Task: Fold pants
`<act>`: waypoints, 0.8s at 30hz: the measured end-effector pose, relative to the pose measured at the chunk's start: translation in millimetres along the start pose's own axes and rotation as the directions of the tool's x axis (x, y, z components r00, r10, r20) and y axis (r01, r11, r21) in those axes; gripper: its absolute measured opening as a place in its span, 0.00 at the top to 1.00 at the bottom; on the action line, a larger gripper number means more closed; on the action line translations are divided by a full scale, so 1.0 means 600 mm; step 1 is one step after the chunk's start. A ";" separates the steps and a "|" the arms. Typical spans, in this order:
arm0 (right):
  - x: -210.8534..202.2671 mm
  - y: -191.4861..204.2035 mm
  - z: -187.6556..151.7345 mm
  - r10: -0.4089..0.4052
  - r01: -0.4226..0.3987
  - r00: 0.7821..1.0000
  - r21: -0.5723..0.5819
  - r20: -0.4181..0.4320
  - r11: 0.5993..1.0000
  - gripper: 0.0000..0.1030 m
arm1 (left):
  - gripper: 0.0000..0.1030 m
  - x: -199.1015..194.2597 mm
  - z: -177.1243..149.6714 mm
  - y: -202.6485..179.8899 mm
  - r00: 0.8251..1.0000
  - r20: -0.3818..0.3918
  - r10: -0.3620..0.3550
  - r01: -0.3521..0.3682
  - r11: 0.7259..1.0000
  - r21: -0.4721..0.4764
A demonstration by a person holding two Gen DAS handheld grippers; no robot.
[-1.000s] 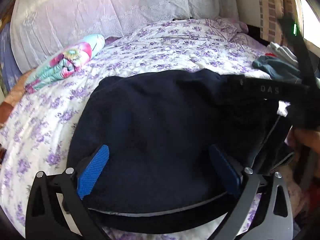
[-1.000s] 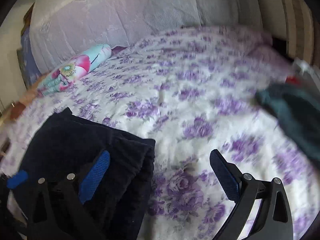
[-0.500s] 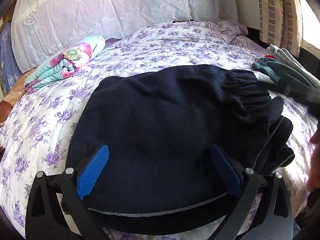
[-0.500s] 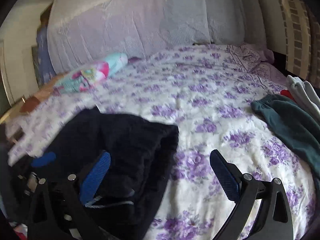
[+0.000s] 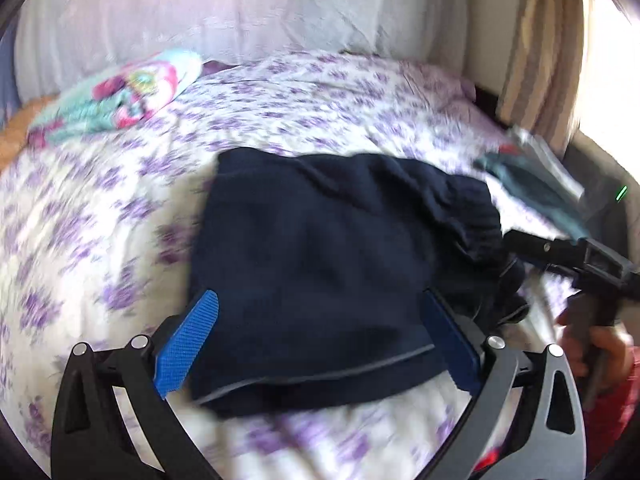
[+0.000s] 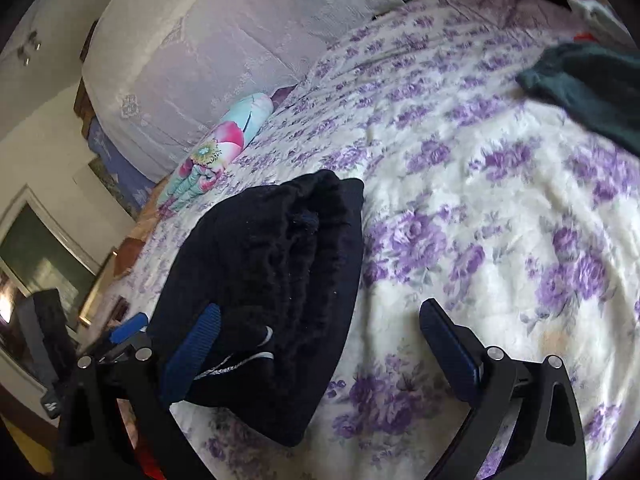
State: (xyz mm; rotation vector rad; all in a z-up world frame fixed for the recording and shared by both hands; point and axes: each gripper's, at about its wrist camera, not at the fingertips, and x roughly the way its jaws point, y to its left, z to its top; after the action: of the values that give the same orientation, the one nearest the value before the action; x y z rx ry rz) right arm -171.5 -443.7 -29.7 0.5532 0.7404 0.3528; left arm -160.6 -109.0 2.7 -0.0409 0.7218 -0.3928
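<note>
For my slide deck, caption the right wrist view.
Open right tongs hover beside folded navy pants on a purple-flowered bedspread.

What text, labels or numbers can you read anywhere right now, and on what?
None readable.
Right hand-held gripper: body blurred in the left wrist view, no lettering legible; only a green light shows.
Navy pants: no label visible.
Floral bedspread and rolled floral cloth: pattern only.

I see daylight blowing out the window (image 5: 612, 80) at right; the left view smears with motion blur, the right stays sharper, edges bending dark
</note>
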 end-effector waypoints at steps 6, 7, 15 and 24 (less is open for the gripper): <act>0.017 -0.010 0.015 0.064 -0.059 0.997 0.091 -0.045 0.994 0.03 | 0.05 0.054 -0.017 0.144 0.946 -0.167 -0.277 0.198 0.905 -0.377; 0.025 -0.007 0.022 0.069 -0.063 0.996 0.096 -0.064 0.993 0.03 | 0.05 0.061 -0.019 0.151 0.939 -0.159 -0.305 0.218 0.886 -0.410; 0.118 0.001 0.075 0.210 -0.182 0.964 0.172 -0.162 0.968 0.03 | 0.05 0.119 0.008 0.119 0.857 -0.177 -0.483 0.384 0.830 -0.406; 0.094 0.024 0.056 0.106 -0.106 0.992 0.013 -0.069 0.994 0.52 | 0.68 0.105 0.005 0.166 0.856 -0.139 -0.497 0.387 0.797 -0.464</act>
State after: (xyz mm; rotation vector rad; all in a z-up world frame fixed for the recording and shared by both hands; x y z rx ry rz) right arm -110.3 -416.6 -31.3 0.5927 0.7815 0.4692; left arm -82.0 -40.0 -52.1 -0.5946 1.0494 -0.6995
